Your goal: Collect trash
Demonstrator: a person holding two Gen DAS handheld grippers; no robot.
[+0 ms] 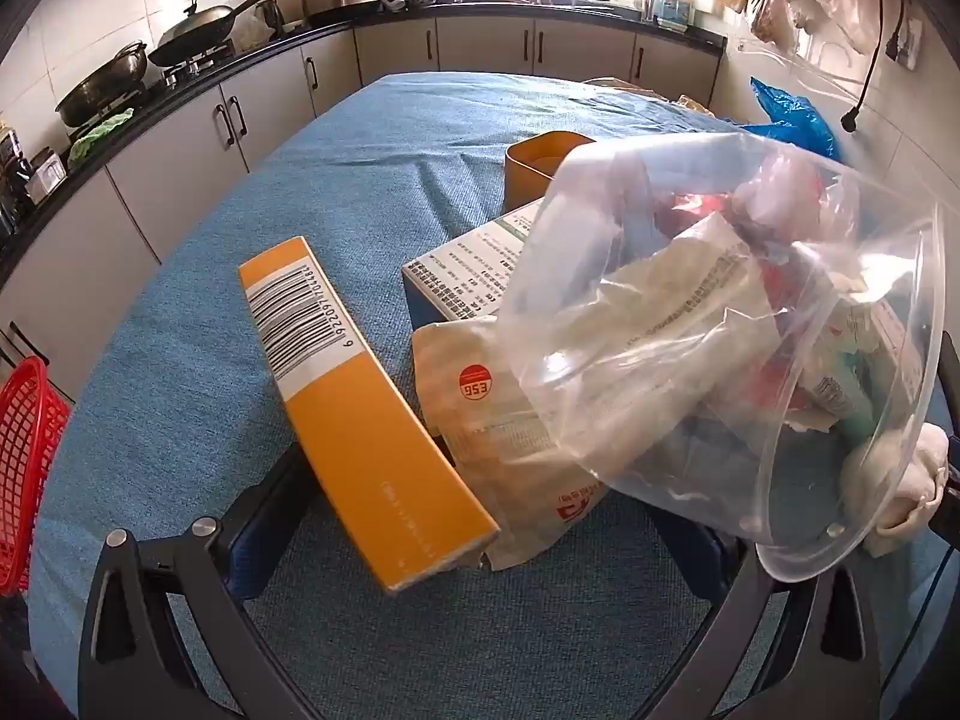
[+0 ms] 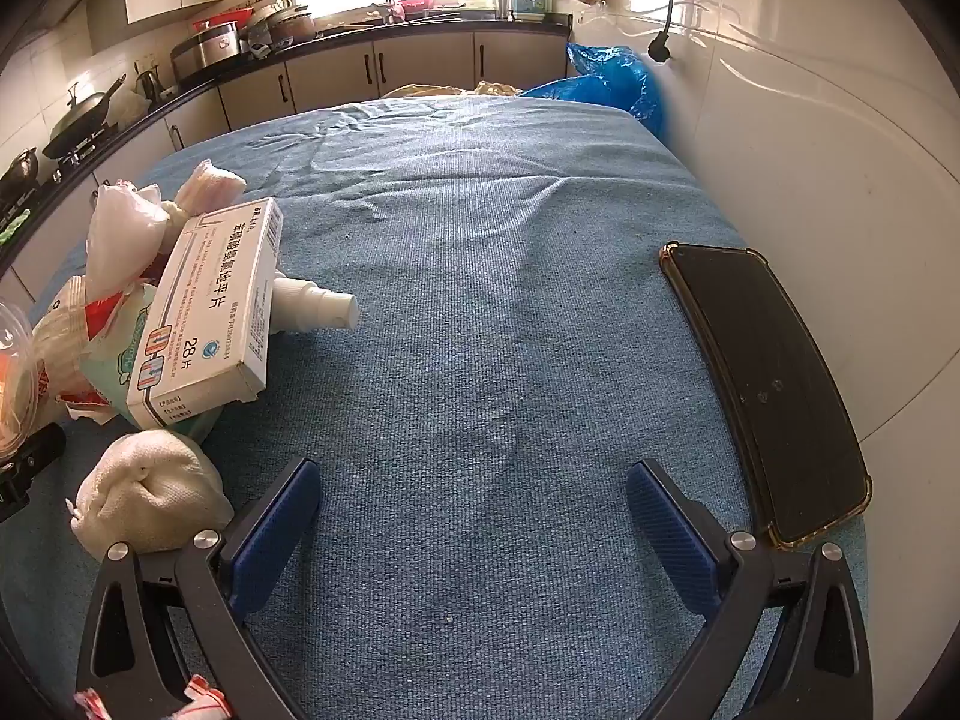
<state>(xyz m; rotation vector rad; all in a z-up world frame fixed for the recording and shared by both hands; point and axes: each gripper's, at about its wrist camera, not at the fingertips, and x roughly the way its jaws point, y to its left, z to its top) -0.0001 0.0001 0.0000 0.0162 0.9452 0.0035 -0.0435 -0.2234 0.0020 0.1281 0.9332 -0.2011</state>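
Note:
In the left wrist view my left gripper [image 1: 480,516] is open, low over the blue tablecloth [image 1: 336,192]. Between its fingers lie an orange box with a barcode [image 1: 354,402], a crumpled paper packet with a red sticker [image 1: 498,438] and the edge of a clear plastic container [image 1: 750,324] full of wrappers. A white and blue box [image 1: 474,264] lies behind them. In the right wrist view my right gripper [image 2: 474,516] is open and empty over bare cloth. The trash heap sits to its left: a white medicine box [image 2: 210,312], a white spray bottle [image 2: 318,306], a green tissue pack [image 2: 114,354] and a white cloth ball [image 2: 150,492].
A black phone in a clear case [image 2: 768,384] lies at the right, by the white wall. A blue plastic bag [image 2: 612,78] sits at the table's far corner. A red basket [image 1: 24,456] stands off the left edge. Kitchen counters with pans [image 1: 198,30] run behind.

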